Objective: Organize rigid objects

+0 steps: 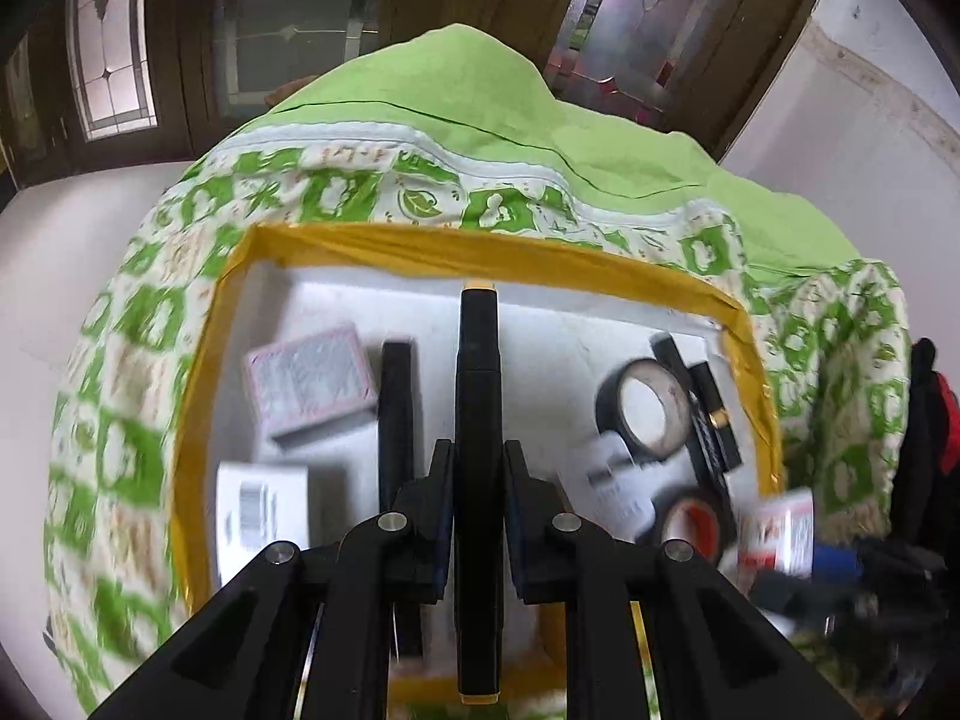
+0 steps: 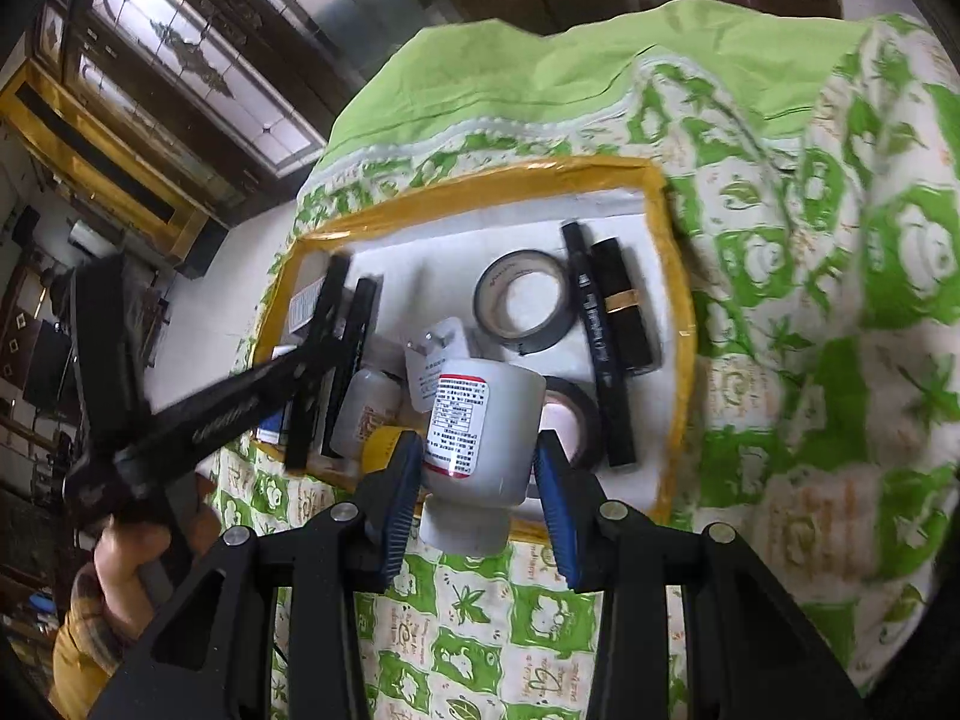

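My left gripper is shut on a long black marker with yellow ends, held over the yellow-rimmed tray. My right gripper is shut on a white jar with a red-edged label, held above the tray's near edge. In the tray lie a black tape roll, a second tape roll, a black pen, a black and gold lipstick, a white plug and a small white bottle. The left gripper also shows in the right wrist view.
A pink-edged box and a white barcoded box lie at the tray's left, with a black tube beside them. The tray sits on a green patterned cloth. White floor and dark glass doors surround it.
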A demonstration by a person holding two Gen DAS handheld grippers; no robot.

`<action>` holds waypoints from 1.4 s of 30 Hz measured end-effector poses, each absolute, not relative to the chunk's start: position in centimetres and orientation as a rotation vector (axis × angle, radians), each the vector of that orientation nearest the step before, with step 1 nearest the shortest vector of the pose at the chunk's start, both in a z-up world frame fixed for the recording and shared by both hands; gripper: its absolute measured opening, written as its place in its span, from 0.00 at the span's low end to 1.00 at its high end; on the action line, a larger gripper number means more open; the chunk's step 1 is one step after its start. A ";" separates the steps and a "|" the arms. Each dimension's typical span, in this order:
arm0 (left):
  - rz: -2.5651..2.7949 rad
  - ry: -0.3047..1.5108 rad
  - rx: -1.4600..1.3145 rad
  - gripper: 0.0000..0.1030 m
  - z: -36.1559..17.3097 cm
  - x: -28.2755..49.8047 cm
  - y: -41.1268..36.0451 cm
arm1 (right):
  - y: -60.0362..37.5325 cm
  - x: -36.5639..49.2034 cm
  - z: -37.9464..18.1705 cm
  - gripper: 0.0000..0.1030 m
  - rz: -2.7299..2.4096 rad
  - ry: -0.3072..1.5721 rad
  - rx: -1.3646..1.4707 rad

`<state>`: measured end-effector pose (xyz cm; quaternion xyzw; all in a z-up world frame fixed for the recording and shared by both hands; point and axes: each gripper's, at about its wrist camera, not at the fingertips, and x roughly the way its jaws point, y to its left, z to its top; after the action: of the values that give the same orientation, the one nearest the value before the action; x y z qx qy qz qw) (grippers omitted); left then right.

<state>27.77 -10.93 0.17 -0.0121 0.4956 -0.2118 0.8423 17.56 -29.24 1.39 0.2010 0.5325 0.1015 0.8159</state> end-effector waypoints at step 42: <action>-0.155 0.693 0.218 0.99 9.4 6.5 -7.9 | -25.8 4.6 4.3 1.00 0.075 0.880 0.196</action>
<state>6.55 -7.87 9.41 0.1066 0.3387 -0.0757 0.9318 4.56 -25.78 4.33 0.0949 0.4254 0.0360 0.8993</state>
